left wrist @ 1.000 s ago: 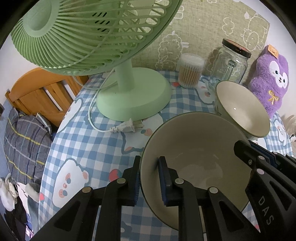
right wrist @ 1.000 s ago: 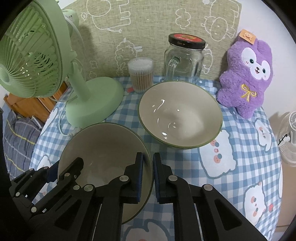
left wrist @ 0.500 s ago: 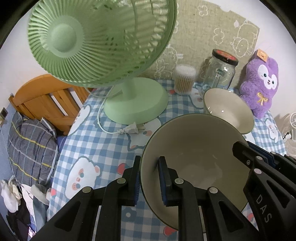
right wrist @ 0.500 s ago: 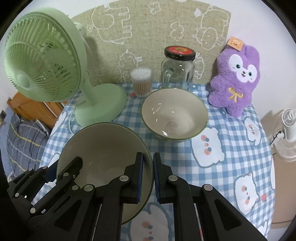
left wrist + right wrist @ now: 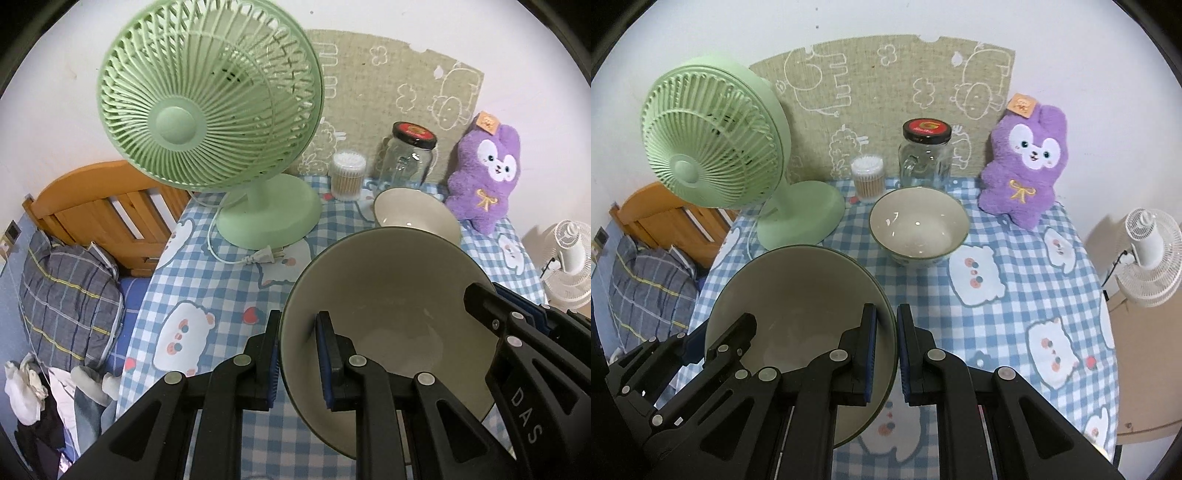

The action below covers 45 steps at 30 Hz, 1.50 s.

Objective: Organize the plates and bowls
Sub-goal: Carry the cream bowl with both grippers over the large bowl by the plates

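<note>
left gripper (image 5: 295, 354) and right gripper (image 5: 885, 352) each clamp a rim of the large bowl (image 5: 798, 295), held above the tabletop (image 5: 1015, 266) | small bowl (image 5: 919, 227) sits near the jar (image 5: 925, 155) | stacking not yet done, no plates visible

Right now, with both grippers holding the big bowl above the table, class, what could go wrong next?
1. The left gripper and right gripper each pinch only the thin rim of the big bowl; uneven pulling could let it slip.
2. Lowering it carelessly could knock the small bowl.
3. Swinging left might hit the green fan.
</note>
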Available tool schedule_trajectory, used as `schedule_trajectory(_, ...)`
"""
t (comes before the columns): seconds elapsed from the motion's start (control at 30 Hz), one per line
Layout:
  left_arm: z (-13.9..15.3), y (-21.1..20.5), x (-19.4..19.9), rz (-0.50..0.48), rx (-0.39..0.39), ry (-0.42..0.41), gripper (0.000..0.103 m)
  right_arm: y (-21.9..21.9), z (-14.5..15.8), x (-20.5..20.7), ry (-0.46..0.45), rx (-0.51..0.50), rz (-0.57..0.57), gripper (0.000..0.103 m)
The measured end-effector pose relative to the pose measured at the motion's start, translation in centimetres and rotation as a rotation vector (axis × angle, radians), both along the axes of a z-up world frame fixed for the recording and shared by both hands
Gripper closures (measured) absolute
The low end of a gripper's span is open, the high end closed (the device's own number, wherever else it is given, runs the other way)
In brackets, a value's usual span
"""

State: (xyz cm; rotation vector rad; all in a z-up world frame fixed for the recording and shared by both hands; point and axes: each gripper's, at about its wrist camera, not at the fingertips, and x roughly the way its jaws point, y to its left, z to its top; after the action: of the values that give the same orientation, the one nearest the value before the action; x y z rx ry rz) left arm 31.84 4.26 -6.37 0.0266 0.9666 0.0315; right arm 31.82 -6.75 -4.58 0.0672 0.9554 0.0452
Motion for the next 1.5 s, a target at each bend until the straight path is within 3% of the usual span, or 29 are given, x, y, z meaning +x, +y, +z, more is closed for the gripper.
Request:
schedule_trajectory(0.77, 5.5, -1.6, -8.6, -0.114, -0.02, -0.084, 0.088, -1.5, 5.7, -10.6, -0.077, -0.021, -0.121, 0.089)
schedule_trajectory(1.1, 5.5, -2.2, -12.5, -0.147, -0.026, -0.085, 0.088, -2.1, 5.6, -14.7, -0.073, -0.029, -0.148, 0.089)
schedule_trajectory(1.5, 3.4, -3.4, -17.0, -0.129, -0.021, -0.051, 0.088, -3.3, 3.2, -19.1, -0.039, -0.033, -0.117, 0.089)
